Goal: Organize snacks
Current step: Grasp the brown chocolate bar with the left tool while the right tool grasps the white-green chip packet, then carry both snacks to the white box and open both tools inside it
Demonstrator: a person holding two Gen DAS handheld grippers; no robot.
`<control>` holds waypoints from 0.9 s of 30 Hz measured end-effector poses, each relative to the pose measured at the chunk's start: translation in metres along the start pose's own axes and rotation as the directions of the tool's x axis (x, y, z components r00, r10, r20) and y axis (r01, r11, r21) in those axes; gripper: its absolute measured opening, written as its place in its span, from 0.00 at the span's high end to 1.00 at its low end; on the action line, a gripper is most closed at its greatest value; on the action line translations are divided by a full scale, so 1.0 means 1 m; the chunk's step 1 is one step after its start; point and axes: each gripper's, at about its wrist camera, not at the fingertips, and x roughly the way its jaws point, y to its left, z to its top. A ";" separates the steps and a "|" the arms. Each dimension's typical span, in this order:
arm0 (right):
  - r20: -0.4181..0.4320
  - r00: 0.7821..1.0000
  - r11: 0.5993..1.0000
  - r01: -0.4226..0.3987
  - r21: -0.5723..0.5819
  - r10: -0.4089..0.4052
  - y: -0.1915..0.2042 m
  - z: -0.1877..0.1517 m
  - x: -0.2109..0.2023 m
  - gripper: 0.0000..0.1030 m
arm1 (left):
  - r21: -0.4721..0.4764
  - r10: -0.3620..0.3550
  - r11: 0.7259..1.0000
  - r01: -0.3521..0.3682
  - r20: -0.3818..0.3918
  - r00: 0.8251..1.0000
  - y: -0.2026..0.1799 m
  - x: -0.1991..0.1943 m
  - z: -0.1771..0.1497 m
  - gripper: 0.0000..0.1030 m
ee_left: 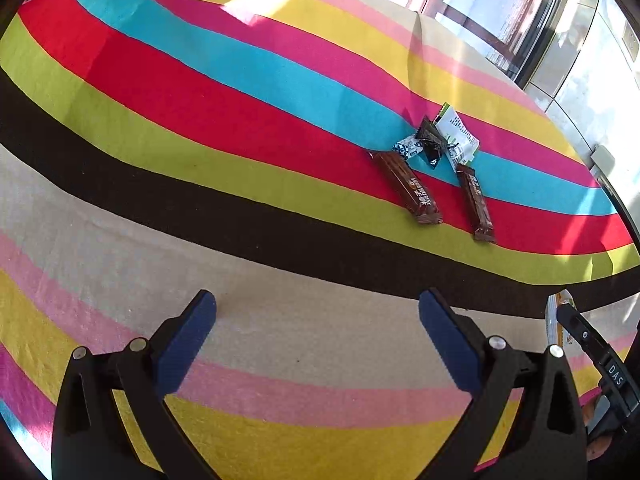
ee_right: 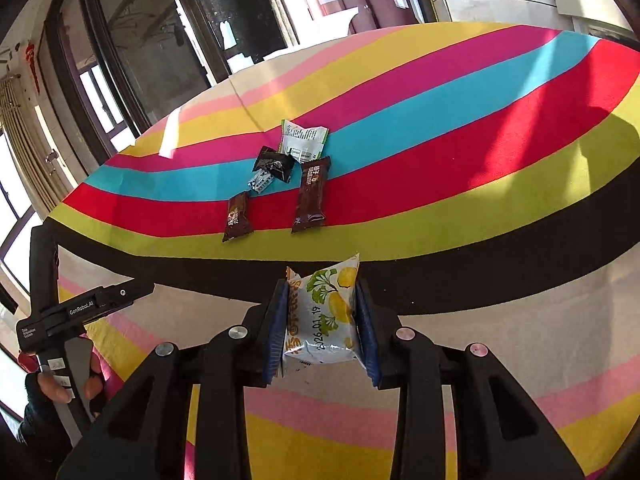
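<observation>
My right gripper [ee_right: 322,300] is shut on a white snack packet with yellow lemons [ee_right: 324,316], held above the striped cloth. Ahead of it lie two brown bars [ee_right: 310,196] [ee_right: 237,216], a black packet [ee_right: 274,164], a small blue-white packet [ee_right: 260,182] and a white-green packet [ee_right: 302,140]. My left gripper [ee_left: 316,312] is open and empty over the cream stripe. In the left wrist view the same pile shows at the right: brown bars [ee_left: 408,188] [ee_left: 476,202], the black packet [ee_left: 430,140] and the white-green packet [ee_left: 456,132]. The held packet's edge [ee_left: 554,320] shows at far right.
A striped cloth [ee_right: 480,120] covers the table. Windows and dark frames [ee_right: 120,60] stand beyond the far edge. The left gripper's body [ee_right: 72,312] and the person's hand [ee_right: 52,388] are at the left of the right wrist view.
</observation>
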 end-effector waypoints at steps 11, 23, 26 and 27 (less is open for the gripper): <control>-0.018 0.998 0.993 -0.060 0.106 0.062 -0.018 -0.003 0.006 0.67 | 0.023 0.171 0.985 -0.170 -0.096 0.981 -0.092 0.097 0.079 0.02; -0.032 0.998 0.994 -0.050 0.098 0.054 -0.016 -0.002 0.007 0.67 | 0.213 0.101 0.972 -0.102 0.012 0.995 -0.088 0.038 0.015 0.77; -0.032 0.998 0.994 -0.050 0.098 0.054 -0.015 -0.003 0.007 0.67 | 0.240 0.099 0.966 -0.101 0.018 0.995 -0.075 0.011 -0.015 0.77; -0.032 0.998 0.994 -0.051 0.098 0.054 -0.015 -0.003 0.007 0.67 | 0.245 0.097 0.965 -0.098 0.018 0.995 -0.070 0.002 -0.024 0.77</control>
